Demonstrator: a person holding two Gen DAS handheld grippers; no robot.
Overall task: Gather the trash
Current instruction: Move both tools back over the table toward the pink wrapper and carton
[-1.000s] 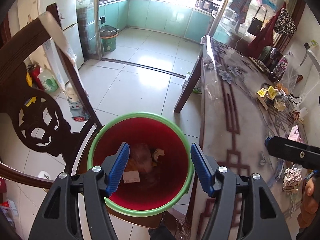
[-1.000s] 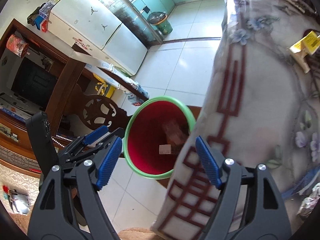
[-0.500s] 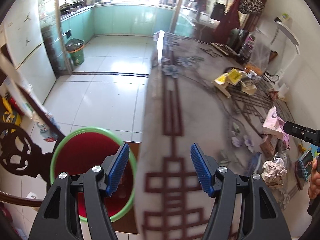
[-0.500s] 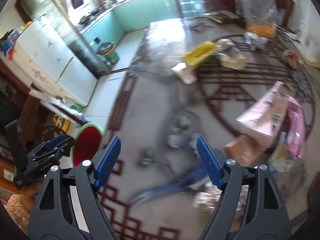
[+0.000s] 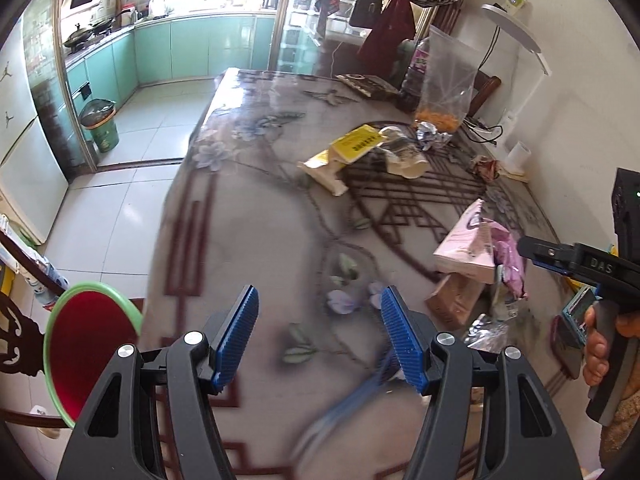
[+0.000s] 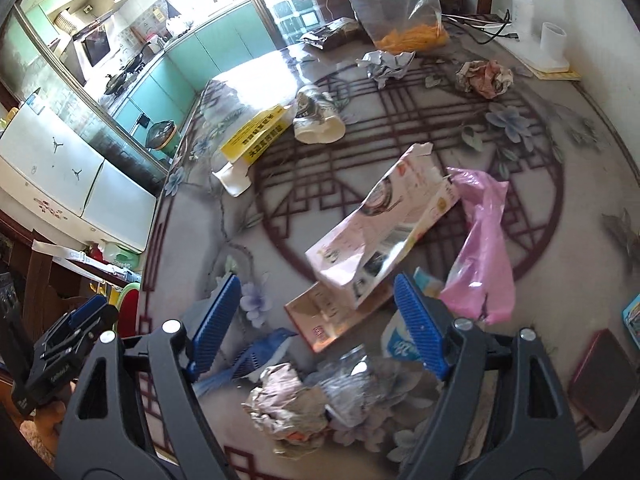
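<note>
My right gripper (image 6: 318, 284) hovers open over a heap of trash on the patterned table (image 6: 560, 128). The heap holds a pink carton (image 6: 380, 232), a flat tan box (image 6: 332, 320), a crumpled paper ball (image 6: 288, 400) and a pink plastic bag (image 6: 480, 248); nothing is gripped. My left gripper (image 5: 320, 300) is open and empty above bare tablecloth. The red bin with a green rim (image 5: 88, 340) stands on the floor off the table's left edge. Farther along the table lie a yellow box (image 5: 356, 144) and a tipped paper cup (image 5: 404, 160).
More crumpled wrappers (image 6: 484, 76) and a clear bag of orange snacks (image 6: 404, 20) sit at the far end. A dark red case (image 6: 600, 380) lies at the right. A carved wooden chair (image 5: 16, 332) stands beside the bin. The tiled floor (image 5: 132, 184) runs toward the kitchen.
Both grippers swung from above the red bin to over the table. The bin slid to the left edge of both views. The trash heap is now under the right gripper.
</note>
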